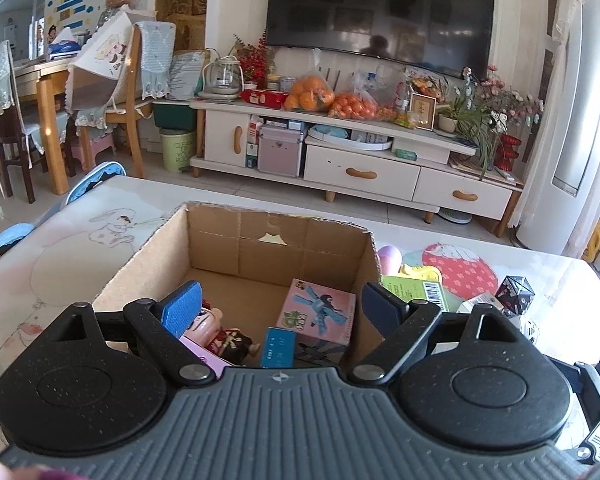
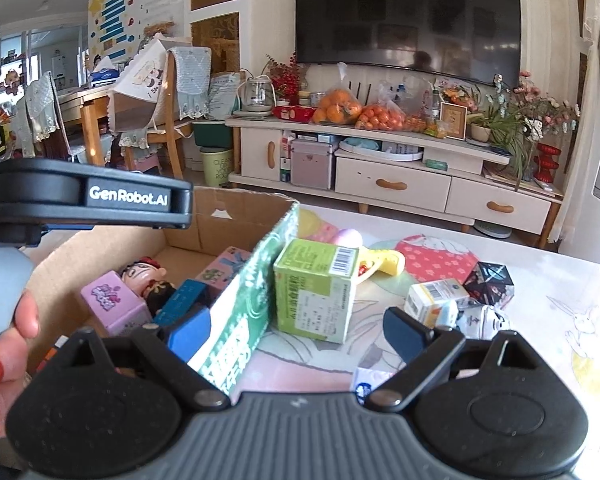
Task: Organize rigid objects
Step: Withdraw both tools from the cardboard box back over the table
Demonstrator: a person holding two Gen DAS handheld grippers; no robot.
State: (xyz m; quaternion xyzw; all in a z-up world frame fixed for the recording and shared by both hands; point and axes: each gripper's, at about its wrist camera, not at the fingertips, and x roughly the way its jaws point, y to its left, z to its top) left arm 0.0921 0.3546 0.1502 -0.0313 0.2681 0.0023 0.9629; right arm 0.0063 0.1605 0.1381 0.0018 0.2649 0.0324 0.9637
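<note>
An open cardboard box (image 1: pixel 260 240) on the table holds a doll figure (image 1: pixel 224 332), a pink picture box (image 1: pixel 320 312), a small blue box (image 1: pixel 276 346) and a pink-purple box (image 2: pixel 108 300). My left gripper (image 1: pixel 280 308) hangs open over the box's near side with nothing between its pads. My right gripper (image 2: pixel 298 334) is open just right of the box wall (image 2: pixel 252 292). A green carton (image 2: pixel 316 288) stands on the table just beyond its fingertips, not touched. The left gripper's body (image 2: pixel 88 196) and a hand (image 2: pixel 4 340) show at the left of the right wrist view.
On the table right of the box lie a small white barcode box (image 2: pixel 432 300), a dark faceted cube (image 2: pixel 490 284), a white-and-black item (image 2: pixel 484 320), a yellow toy (image 2: pixel 384 260), a pink egg (image 2: pixel 350 238) and a blue-white packet (image 2: pixel 370 380). A TV cabinet (image 1: pixel 360 168) stands beyond.
</note>
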